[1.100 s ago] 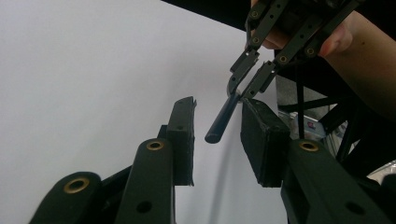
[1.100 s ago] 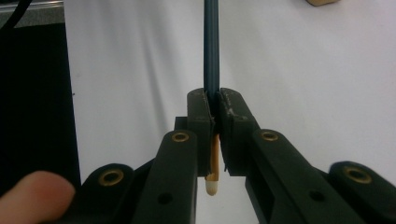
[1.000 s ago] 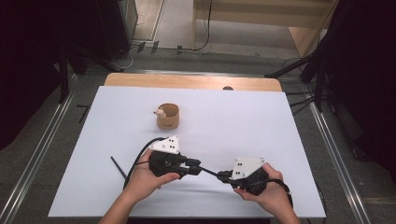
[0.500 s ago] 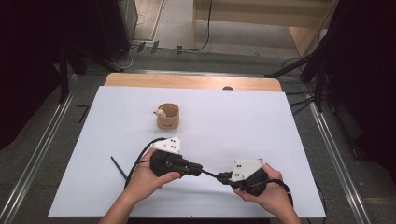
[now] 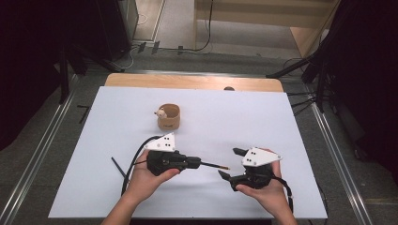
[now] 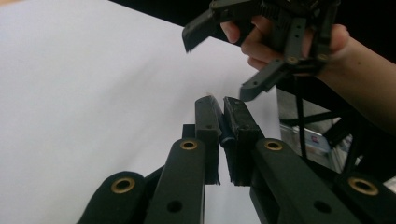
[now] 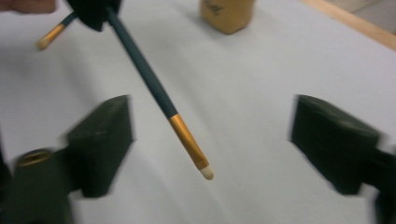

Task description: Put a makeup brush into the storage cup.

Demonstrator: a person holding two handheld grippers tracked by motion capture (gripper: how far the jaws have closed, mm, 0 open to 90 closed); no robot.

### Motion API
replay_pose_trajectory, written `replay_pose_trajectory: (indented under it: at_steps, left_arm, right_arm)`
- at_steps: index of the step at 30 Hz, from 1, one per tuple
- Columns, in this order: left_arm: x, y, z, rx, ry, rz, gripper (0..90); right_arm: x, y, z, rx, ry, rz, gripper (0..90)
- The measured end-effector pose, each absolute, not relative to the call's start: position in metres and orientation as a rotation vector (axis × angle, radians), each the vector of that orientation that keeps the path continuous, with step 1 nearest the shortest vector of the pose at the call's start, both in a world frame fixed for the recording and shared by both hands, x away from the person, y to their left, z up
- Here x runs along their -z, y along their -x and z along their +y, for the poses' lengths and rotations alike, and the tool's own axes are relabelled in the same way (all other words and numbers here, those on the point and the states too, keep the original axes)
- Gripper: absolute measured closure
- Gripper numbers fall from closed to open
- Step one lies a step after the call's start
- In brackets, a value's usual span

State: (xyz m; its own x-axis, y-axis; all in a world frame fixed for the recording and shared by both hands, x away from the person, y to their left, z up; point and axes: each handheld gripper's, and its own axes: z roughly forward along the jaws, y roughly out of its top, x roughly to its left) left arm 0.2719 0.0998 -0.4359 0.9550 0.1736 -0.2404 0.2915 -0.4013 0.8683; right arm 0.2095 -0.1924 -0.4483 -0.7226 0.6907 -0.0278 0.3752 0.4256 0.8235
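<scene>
standing on table, cup (image 5: 169, 116) with small figure (image 5: 162, 113)

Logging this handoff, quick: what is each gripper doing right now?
Left gripper: shut on the brush.
Right gripper: jaws just opened wide, nothing held; brush tip hangs between them, untouched.

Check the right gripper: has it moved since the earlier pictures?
No. The right gripper sits at the same place relative to the wooden cup, but its jaws have just opened, releasing the brush held by the left gripper.
</scene>
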Motion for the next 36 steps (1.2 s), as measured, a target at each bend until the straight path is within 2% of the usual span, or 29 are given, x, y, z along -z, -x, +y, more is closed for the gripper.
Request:
replay_pose_trajectory:
  at_steps: [1,11,17,27,36]
  left_arm:
    - [0.435,-0.272,0.100,0.119,-1.989,0.339,86.1]
    - [0.430,-0.266,0.101,-0.044,-1.937,0.371,86.1]
    - [0.429,-0.263,0.101,-0.099,-1.882,0.392,86.1]
    - [0.435,-0.259,0.098,-0.141,-1.821,0.411,86.2]
    - [0.441,-0.253,0.091,-0.144,-1.780,0.417,86.2]
  right_arm:
    - [0.448,-0.210,-0.192,-1.210,-0.968,2.289,0.0]
    - [0.457,-0.212,-0.198,-1.493,-1.381,2.004,0.0]
    - [0.464,-0.207,-0.189,-1.539,-1.523,1.885,0.0]
    - [0.476,-0.200,-0.174,-1.657,-1.683,1.731,0.0]
    - [0.481,-0.198,-0.169,-1.899,-1.816,1.618,0.0]
